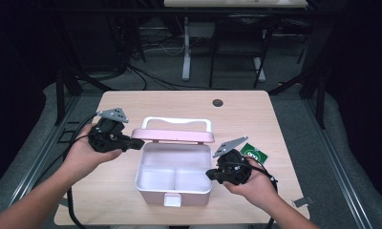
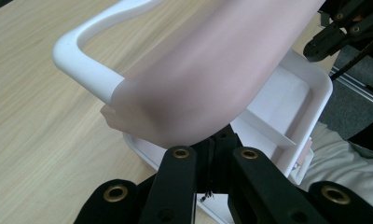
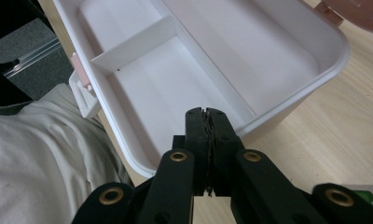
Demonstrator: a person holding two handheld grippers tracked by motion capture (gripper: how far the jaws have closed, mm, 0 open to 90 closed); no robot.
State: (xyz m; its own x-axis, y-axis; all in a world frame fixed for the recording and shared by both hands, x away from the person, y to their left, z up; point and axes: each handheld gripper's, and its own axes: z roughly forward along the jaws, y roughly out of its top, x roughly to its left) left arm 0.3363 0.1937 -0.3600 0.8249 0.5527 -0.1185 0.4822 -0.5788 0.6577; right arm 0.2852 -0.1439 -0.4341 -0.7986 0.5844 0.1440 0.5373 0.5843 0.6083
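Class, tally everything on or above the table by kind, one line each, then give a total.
Pink lidded box: 1
Green packet: 1
Black claws, left claw and right claw: 2
Total: 4

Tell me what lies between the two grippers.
The open pink plastic box with its raised lid, seen in the high view between left gripper and right gripper.

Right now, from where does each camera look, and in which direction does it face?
High view: above the near table edge, looking forward and down at the pink box; both forearms, left gripper, right gripper.
Left gripper view: behind shut jaws, facing the lid and white handle.
Right gripper view: behind shut jaws, facing the box's compartments.
All share the box.
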